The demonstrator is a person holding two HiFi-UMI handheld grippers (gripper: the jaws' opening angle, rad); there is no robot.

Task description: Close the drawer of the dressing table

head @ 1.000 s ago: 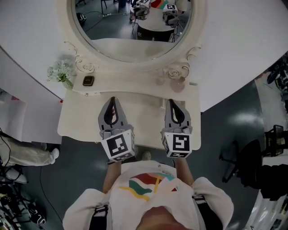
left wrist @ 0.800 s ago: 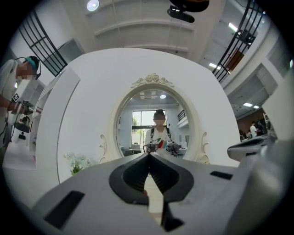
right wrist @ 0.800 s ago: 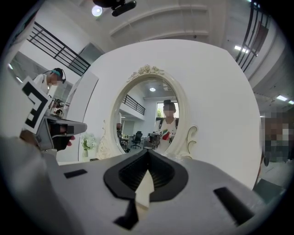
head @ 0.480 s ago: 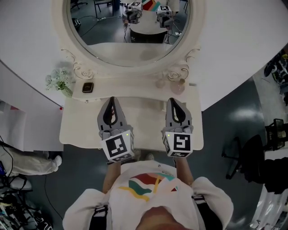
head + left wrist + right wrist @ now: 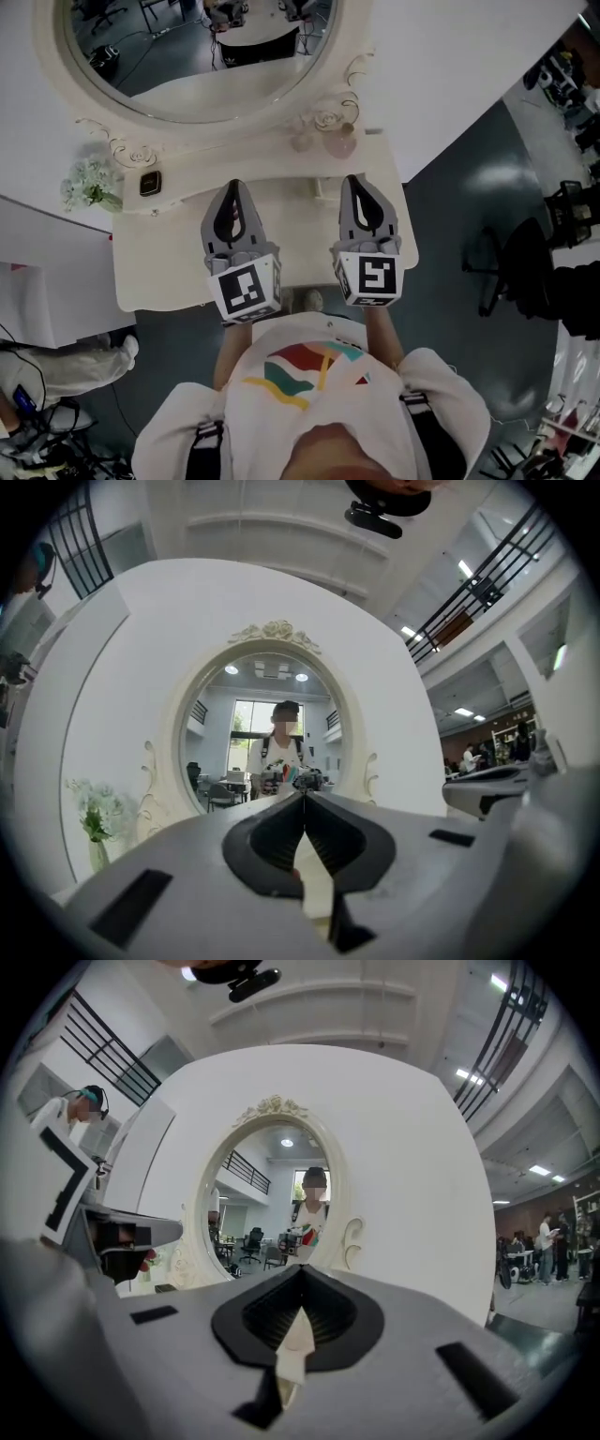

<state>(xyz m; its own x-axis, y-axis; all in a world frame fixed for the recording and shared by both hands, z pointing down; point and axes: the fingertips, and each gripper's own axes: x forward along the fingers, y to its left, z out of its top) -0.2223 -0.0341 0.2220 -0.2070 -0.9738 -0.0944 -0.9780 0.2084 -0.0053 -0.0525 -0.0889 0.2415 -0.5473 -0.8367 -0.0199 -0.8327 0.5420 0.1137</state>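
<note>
While the left gripper and right gripper are being held closed, empty, above the dressing table, its drawer, hidden below them, is being judged rigid and free-sliding, best pushed at its front face.

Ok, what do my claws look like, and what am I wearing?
The left claw and right claw are grey and pointed, with black ribbed pads. Each carries a white cube with black square markers. You wear a white T-shirt with a multicoloured print.
</note>
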